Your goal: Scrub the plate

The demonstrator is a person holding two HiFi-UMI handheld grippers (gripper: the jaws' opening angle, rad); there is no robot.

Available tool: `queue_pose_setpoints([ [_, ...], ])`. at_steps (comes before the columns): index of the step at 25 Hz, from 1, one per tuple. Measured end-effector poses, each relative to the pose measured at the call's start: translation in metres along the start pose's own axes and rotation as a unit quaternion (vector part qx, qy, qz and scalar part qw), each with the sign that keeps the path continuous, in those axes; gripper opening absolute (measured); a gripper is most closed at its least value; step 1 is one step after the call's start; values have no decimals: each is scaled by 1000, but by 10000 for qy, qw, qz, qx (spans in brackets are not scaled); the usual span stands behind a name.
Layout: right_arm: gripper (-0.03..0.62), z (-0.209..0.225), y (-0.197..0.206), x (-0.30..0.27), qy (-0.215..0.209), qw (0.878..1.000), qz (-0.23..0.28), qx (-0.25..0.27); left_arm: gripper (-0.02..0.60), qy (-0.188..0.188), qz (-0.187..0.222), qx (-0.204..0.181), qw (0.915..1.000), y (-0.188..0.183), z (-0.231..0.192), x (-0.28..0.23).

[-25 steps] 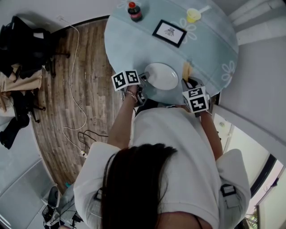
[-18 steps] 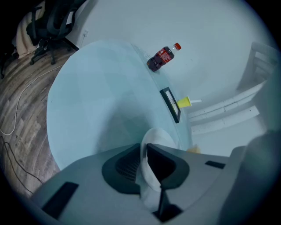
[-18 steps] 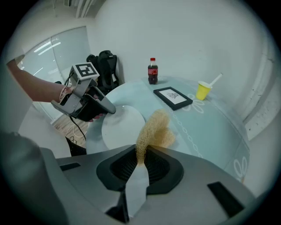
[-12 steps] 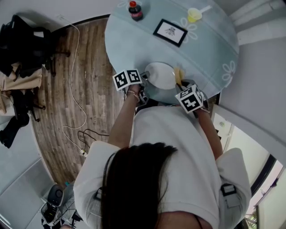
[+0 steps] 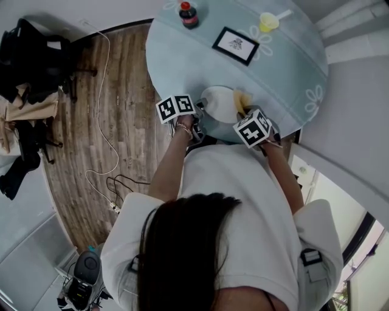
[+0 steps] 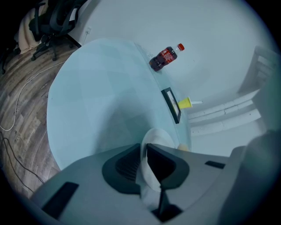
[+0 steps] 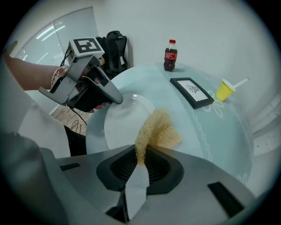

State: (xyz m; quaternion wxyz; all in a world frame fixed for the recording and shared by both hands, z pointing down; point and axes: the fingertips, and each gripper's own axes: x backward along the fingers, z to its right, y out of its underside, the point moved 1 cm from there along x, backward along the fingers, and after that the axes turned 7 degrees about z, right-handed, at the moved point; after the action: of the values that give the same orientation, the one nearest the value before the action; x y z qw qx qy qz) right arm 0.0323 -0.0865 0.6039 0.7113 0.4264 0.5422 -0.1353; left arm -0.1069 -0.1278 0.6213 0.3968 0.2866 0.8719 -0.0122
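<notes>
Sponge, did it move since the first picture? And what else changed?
Yes. The right gripper, shut on the sponge, swung left and down, carrying it from beside the plate to the plate's right edge. The fingers of the left gripper have just been closing on the plate's left rim and now pinch it. The plate, bottle, picture frame and yellow cup stayed put.

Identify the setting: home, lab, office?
Probably an office or lab room staged as a dining spot, not a real kitchen: a round table on a wood-plank floor, with loose cables and an office chair by the wall.
</notes>
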Motion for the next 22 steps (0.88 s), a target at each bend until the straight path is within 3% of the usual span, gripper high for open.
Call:
queue_pose_setpoints([
  [10, 61, 1, -26, -23, -327, 9994, 54, -116, 54, 275, -64, 97, 9996, 0, -1, -2],
  [22, 61, -14, -66, -45, -501, 9983, 113, 270, 49, 576, -81, 86, 9983, 0, 0, -2],
])
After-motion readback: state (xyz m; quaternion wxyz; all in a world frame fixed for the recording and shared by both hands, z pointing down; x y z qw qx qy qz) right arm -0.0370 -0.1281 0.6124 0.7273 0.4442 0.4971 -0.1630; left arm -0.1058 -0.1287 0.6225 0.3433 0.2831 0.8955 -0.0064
